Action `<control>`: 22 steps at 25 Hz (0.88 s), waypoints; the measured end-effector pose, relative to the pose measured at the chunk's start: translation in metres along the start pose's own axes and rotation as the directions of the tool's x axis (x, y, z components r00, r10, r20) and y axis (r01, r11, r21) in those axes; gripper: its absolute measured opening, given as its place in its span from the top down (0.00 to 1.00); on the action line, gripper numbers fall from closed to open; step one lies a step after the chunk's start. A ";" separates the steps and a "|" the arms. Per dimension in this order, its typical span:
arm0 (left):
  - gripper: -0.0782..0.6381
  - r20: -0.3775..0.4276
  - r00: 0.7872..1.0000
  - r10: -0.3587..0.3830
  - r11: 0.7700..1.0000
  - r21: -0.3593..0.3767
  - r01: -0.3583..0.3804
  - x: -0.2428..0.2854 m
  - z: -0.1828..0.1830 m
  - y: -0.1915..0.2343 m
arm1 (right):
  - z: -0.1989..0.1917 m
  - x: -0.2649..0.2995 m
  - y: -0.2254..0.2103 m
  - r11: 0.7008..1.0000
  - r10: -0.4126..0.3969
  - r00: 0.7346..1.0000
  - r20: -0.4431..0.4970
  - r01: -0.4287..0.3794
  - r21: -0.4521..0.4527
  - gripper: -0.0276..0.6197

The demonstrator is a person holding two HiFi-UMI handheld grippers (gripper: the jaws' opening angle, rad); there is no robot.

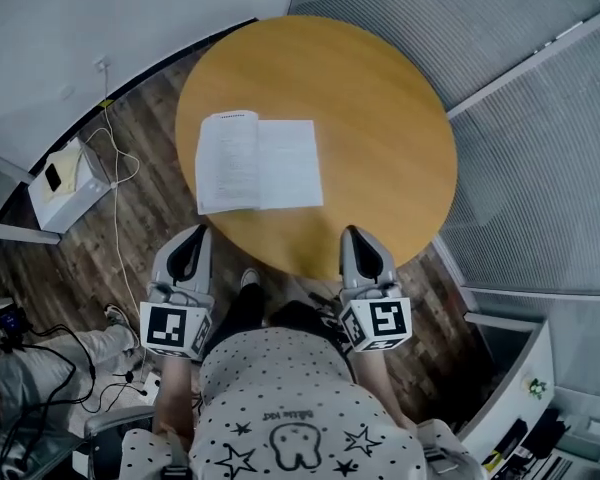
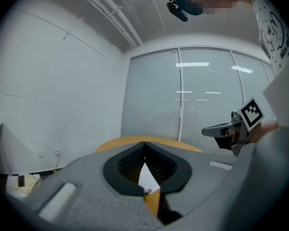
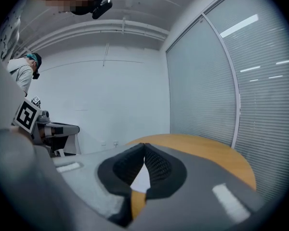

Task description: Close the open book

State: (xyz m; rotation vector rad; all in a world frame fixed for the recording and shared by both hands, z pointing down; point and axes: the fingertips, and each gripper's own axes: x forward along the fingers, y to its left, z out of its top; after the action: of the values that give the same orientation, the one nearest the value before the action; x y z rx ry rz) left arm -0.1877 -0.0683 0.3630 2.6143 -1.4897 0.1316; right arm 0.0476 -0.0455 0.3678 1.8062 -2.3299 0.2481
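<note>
Wooden table (image 1: 380,118) bears open book (image 1: 258,162); white box (image 1: 68,183), cables (image 1: 115,236) on floor beside.

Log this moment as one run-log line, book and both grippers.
book: open, flat on table | left gripper: shut, empty, short of book | right gripper: shut, empty, short of book | closing: not begun

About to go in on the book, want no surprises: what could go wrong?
The left gripper and right gripper are both shut and empty: pushing with closed tips may slide the open book, which lies near the left edge of the table, instead of lifting it. Thin flat pages could crease.
</note>
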 end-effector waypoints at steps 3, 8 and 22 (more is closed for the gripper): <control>0.88 -0.001 1.000 -0.011 1.000 0.003 0.011 0.005 -0.001 0.005 | -0.003 0.000 -0.001 1.000 -0.021 1.000 -0.011 0.021 0.002 0.95; 0.88 0.024 1.000 0.007 1.000 -0.011 -0.006 0.007 0.000 0.007 | -0.009 -0.003 -0.003 0.999 -0.036 0.999 -0.020 0.036 0.010 0.95; 0.88 0.060 0.998 -0.016 0.998 -0.058 0.020 0.013 0.005 -0.003 | -0.003 0.005 -0.011 1.000 0.003 1.000 -0.011 -0.003 -0.006 0.95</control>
State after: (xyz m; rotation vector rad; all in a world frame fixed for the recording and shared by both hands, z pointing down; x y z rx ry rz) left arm -0.1786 -0.0790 0.3601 2.6067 -1.4648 0.0078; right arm 0.0568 -0.0521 0.3719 1.7947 -2.3235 0.2510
